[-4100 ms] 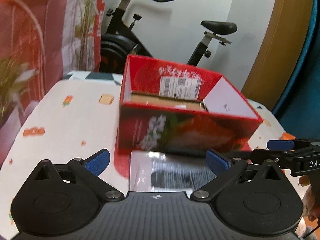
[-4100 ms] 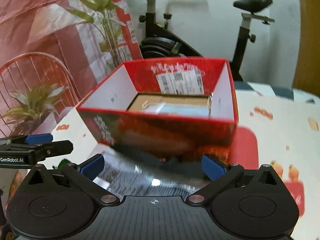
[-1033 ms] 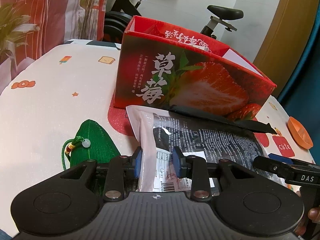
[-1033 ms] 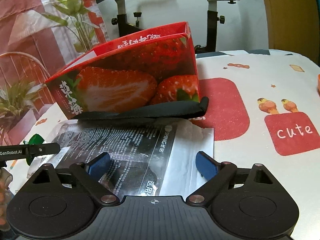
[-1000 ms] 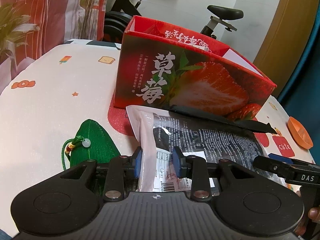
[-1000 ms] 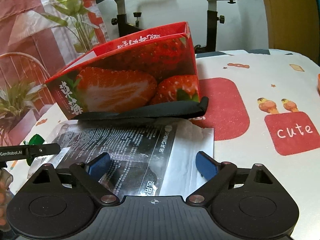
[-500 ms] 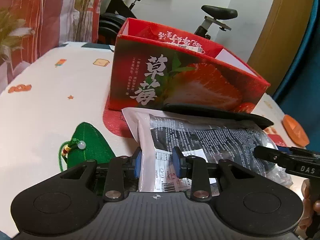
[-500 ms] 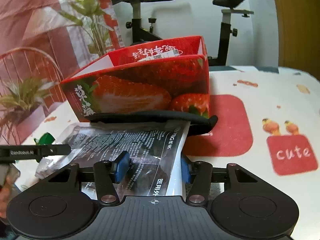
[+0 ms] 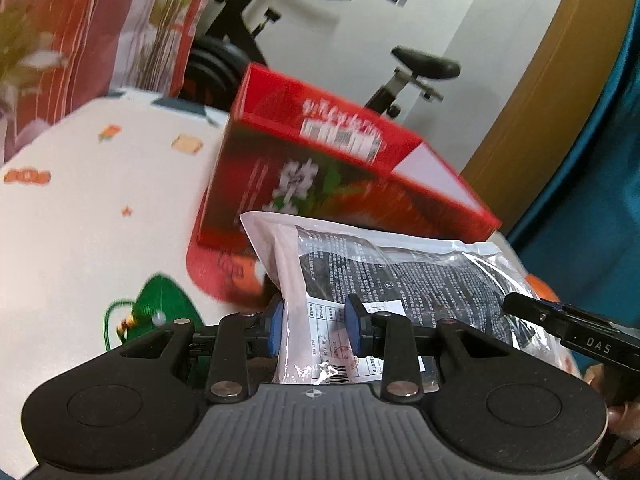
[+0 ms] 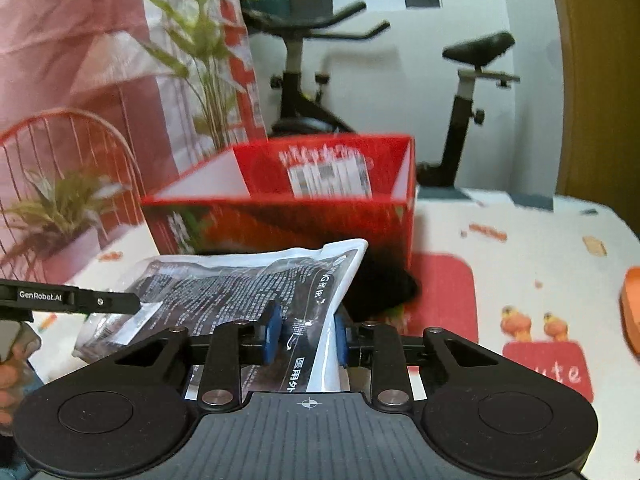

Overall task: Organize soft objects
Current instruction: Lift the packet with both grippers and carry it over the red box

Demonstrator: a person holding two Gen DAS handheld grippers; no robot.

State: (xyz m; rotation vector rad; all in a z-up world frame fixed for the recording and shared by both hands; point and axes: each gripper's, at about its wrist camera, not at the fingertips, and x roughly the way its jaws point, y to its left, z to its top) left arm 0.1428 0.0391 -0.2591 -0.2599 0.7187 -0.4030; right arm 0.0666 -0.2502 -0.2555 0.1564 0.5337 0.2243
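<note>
A clear plastic packet point(image 9: 400, 264) with black contents and printed text is held in the air in front of the open red strawberry box point(image 9: 320, 168). My left gripper point(image 9: 314, 330) is shut on its left end. My right gripper point(image 10: 306, 334) is shut on its right end; the packet point(image 10: 240, 280) and the box point(image 10: 280, 216) also show there. A black strap point(image 10: 380, 284) lies at the box's foot, behind the packet. A green fabric pouch point(image 9: 164, 304) with a cord lies on the table at my left gripper's left.
The table has a white cloth point(image 9: 80, 220) with red patches and small cartoon prints. An orange dish point(image 10: 630, 304) sits at the right edge. An exercise bike point(image 10: 304, 80), a plant point(image 10: 200, 52) and a red wire chair point(image 10: 72, 152) stand behind the table.
Both grippers have lifted the packet off the table and raised it toward the box rim. The right gripper closed on the packet's right end within the last second.
</note>
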